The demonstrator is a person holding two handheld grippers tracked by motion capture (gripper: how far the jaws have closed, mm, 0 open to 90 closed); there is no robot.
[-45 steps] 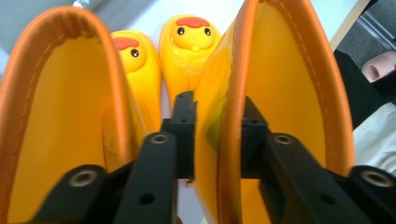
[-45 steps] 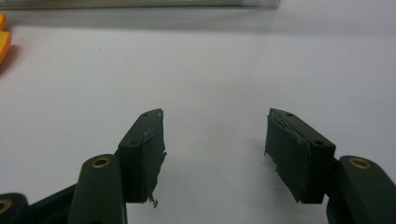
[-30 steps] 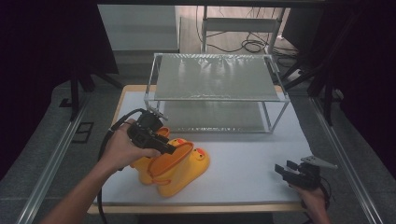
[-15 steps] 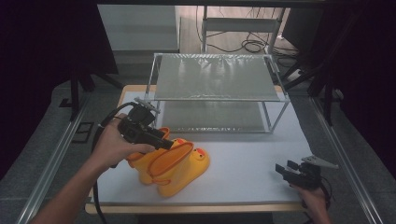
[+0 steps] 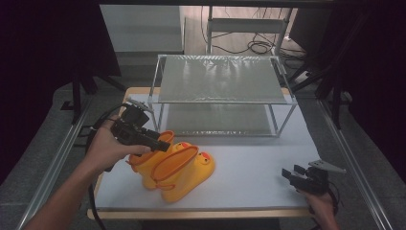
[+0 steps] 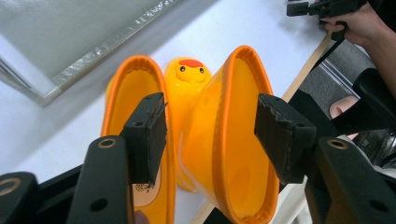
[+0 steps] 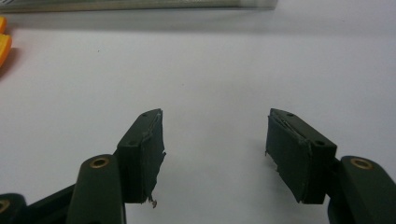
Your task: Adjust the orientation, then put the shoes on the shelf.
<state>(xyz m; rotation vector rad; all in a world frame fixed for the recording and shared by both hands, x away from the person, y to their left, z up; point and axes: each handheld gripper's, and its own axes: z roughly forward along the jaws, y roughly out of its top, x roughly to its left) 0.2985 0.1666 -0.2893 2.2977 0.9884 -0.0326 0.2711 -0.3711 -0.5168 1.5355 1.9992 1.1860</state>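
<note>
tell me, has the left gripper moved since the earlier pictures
Yes. The left gripper has drawn back from the boots toward the rack's left leg, its jaws opening, off the boots.

- The pair of boots (image 5: 172, 165) stands on the counter (image 5: 249, 177), directly under and ahead of the left gripper (image 5: 163, 143).
- The wire rack (image 5: 220, 91) sits on the counter beyond the left gripper, behind the boots.
- The right gripper (image 5: 289, 173) is at the counter's near right corner, well apart from the boots, which lie to its left.
- The rack stands ahead of the right gripper.
</note>
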